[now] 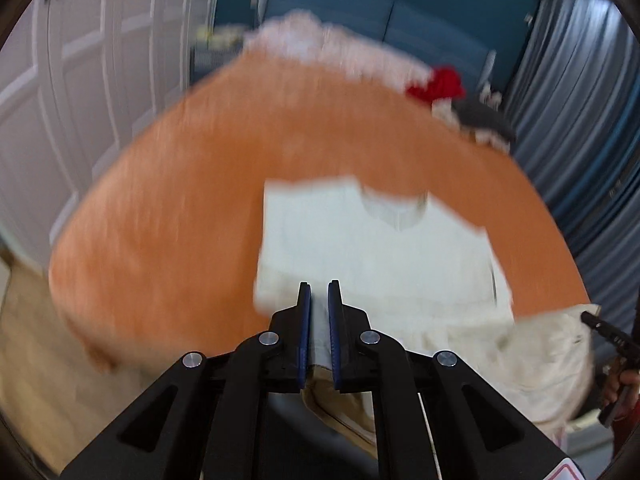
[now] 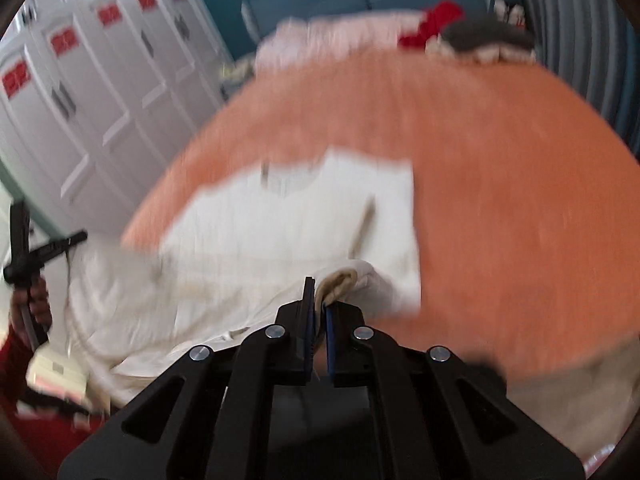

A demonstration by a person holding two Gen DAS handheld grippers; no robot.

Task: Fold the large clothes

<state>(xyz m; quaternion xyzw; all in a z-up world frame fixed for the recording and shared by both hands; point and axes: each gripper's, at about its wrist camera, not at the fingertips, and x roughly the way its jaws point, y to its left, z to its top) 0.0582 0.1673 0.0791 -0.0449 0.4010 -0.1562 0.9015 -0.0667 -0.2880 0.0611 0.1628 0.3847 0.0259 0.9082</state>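
Cream garment point(image 1: 376, 240), collar end flat on orange bed point(image 1: 180, 208), near hem pinched in both left gripper point(image 1: 319, 286) and right gripper point(image 2: 320, 292), jaws nearly closed on cloth; mid-fold, next likely carrying hem evenly toward collar.

Motion-blurred in both views: garment point(image 1: 380, 248), orange bed point(image 1: 180, 208), clothes pile point(image 2: 440, 36) at 12 o'clock. Hem hidden between left fingers point(image 1: 306, 320). Red labels on lockers point(image 2: 64, 42) unreadable.
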